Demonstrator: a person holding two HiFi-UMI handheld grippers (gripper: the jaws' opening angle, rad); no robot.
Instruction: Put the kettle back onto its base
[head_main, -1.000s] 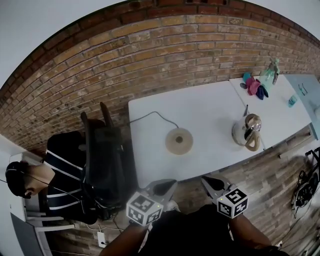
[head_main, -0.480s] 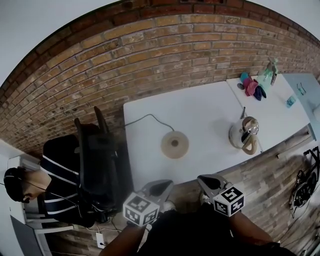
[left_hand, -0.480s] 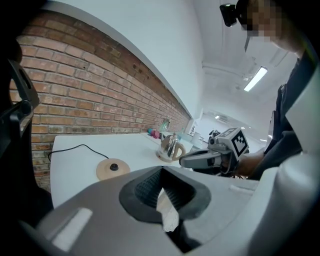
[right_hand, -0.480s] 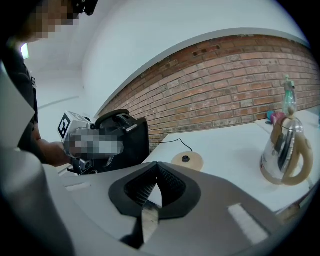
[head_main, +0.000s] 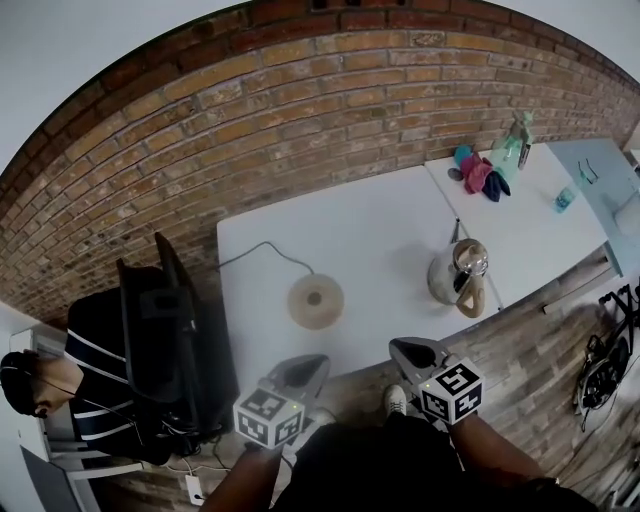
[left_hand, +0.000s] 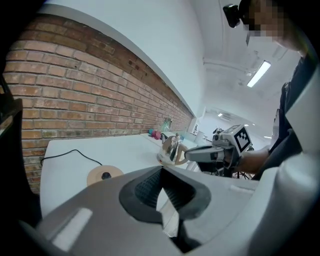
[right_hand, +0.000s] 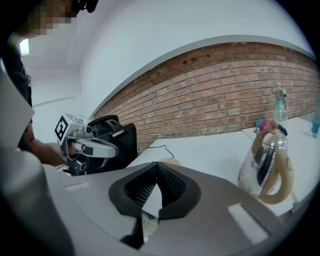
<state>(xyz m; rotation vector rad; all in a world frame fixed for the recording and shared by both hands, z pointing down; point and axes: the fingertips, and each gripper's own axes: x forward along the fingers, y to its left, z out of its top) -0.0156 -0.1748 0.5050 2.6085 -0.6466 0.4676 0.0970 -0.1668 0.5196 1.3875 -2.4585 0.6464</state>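
Both grippers sit low in the head view, off the near edge of the white table (head_main: 385, 215), not over it yet. Left gripper (head_main: 316, 363) is lower centre-left and right gripper (head_main: 402, 348) is lower centre-right, both aimed at the table. In the left gripper view the pads are pressed together at the tip with nothing between them. The right gripper view shows the same, fingers closed tip to tip and empty. That fits, since there's nothing in reach from here; I read closed as just the carrying pose.

Kettle (head_main: 455, 277) stands upright right of centre in the head view, near the table's front right corner, handle turned toward me. The handle faces the right gripper's side, so I judge the right one takes it. Its base (head_main: 315, 300), a round tan disc, lies left of centre near the front edge, well apart from the kettle. The cord (head_main: 268, 250) runs off toward the table's upper left edge. The base is bare, so the task is at its start, with the kettle neither touched nor lifted.

Next I'd need the right fingers spread before the handle, then a lift and a carry leftward across the frame to the disc. The risk I see is that the base's centre knob wants the kettle lowered straight. A bump could also slide the base on its cord.

Upper right clutter is a spray bottle (head_main: 517, 150) and pink and blue cloths (head_main: 478, 176), clear of the path. A seated person (head_main: 60, 370) at lower left, beside a dark chair (head_main: 160, 320), isn't involved.
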